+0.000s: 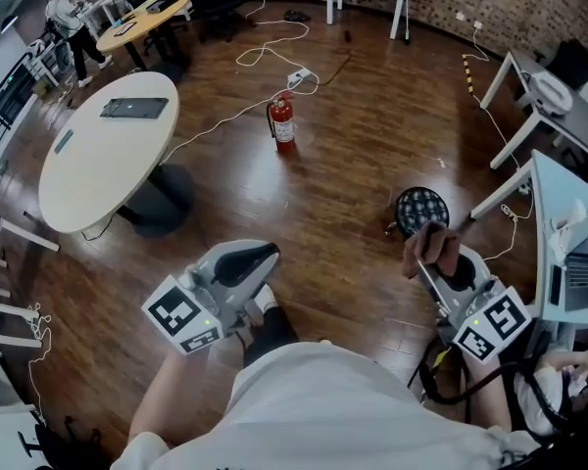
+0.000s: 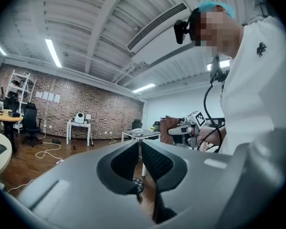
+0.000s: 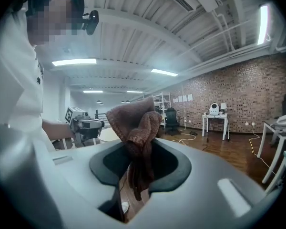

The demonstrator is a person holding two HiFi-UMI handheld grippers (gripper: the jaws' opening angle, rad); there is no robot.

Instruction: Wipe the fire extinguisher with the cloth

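Wood floor (image 1: 363,174), extinguisher (image 1: 281,122) tiny, cloth (image 3: 136,128) masking jaws

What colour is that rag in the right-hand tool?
The cloth is reddish brown, clearest in the right gripper view.

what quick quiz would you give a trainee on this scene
1. True or false: the cloth is held in the left tongs.
2. Pick one: the fire extinguisher is A) on the white table, B) upright on the floor, C) lying on its side.
3. Fill in: the left tongs are ___, with nothing between them.

Key: 1. False, the right tongs grip it. 2. B. 3. shut.
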